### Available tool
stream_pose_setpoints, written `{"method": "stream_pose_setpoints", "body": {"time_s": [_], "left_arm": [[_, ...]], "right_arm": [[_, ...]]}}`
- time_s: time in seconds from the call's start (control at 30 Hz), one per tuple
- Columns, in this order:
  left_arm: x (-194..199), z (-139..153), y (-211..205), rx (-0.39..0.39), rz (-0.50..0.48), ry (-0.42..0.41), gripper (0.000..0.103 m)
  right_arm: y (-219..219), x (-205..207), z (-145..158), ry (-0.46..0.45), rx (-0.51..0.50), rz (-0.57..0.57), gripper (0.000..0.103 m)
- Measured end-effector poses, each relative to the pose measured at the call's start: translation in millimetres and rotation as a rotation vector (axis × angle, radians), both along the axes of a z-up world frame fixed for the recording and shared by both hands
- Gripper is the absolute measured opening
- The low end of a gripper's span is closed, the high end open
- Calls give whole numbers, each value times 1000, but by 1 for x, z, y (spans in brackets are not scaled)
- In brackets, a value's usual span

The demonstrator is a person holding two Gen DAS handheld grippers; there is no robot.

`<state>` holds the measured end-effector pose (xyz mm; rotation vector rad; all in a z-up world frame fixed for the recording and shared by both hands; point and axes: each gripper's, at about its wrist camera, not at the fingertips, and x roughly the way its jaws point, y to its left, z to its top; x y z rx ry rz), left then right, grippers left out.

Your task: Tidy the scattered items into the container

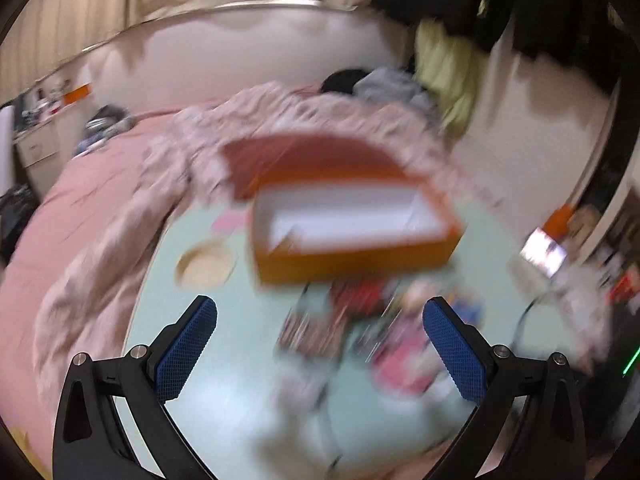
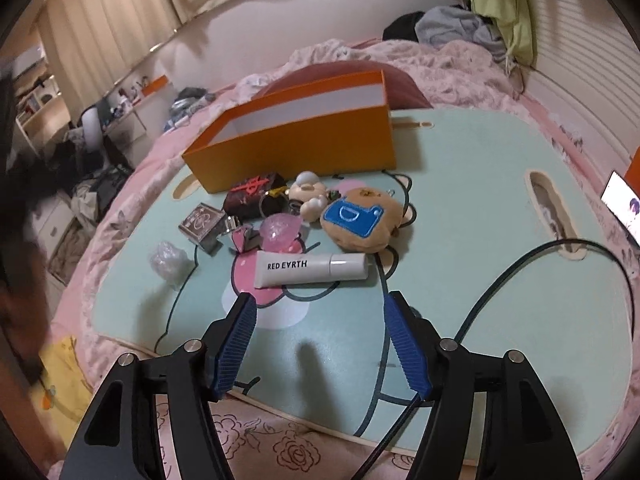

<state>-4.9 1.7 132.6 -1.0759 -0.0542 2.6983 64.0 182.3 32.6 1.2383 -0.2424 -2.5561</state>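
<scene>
Scattered items sit bunched in the middle of your desk (image 2: 460,184), which rests on the bed (image 2: 132,184), just in front of the orange box (image 2: 304,140) at its far edge. Nearest you lies the white tube (image 2: 312,271), with the brown plush (image 2: 362,216), pink ball (image 2: 280,229), card box (image 2: 202,220) and dark pouch (image 2: 252,196) packed close behind.

Your right gripper (image 2: 320,340) hangs above the near edge with its jaws moderately wide and nothing between them. Your left gripper (image 1: 320,344) has its jaws wide and empty too; its view is too smeared to read the pile.

If you reach for the tube, its round body may roll as the jaws close. Go deeper and you will likely nudge neighbours, since they touch. Watch the black cable (image 2: 500,276) looping across the near right corner: it could snag or drag things. The crumpled wrapper (image 2: 168,262) lies apart toward the left edge.
</scene>
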Motion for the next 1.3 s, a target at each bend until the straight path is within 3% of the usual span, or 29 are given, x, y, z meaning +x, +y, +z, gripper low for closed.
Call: {"method": "stream_pose_setpoints", "body": {"time_s": [0.1, 0.17, 0.23, 0.37, 0.47, 0.6, 0.77, 0.97, 1.13, 1.17, 1.3], "left_arm": [[-57, 11, 39, 38, -117, -102, 99], [-96, -2, 68, 40, -156, -208, 76], [-126, -22, 87, 19, -167, -297, 60], [-172, -73, 114, -25, -137, -446, 58], [-191, -94, 117, 57, -107, -520, 57], [-199, -100, 119, 154, -80, -540, 56], [-205, -115, 128, 57, -45, -531, 56], [-208, -112, 123, 114, -60, -529, 56], [-202, -112, 116, -98, 17, -483, 51], [-201, -112, 114, -105, 15, -478, 51], [-203, -107, 103, 26, 4, -503, 51]], "right_arm": [[0, 0, -1, -1, -3, 6, 66], [0, 0, -1, -2, -7, 6, 66], [2, 0, -2, -4, -16, 8, 66], [6, -1, -4, -11, -44, 2, 66], [10, 1, -3, -5, -62, -4, 67], [16, -2, -6, -20, -94, -15, 68], [18, -1, -6, -21, -102, -21, 68], [17, -3, -8, -29, -99, -14, 68], [19, -3, -9, -34, -106, -18, 68], [19, -4, -9, -36, -107, -18, 68], [18, -4, -10, -34, -102, -14, 68]]}}
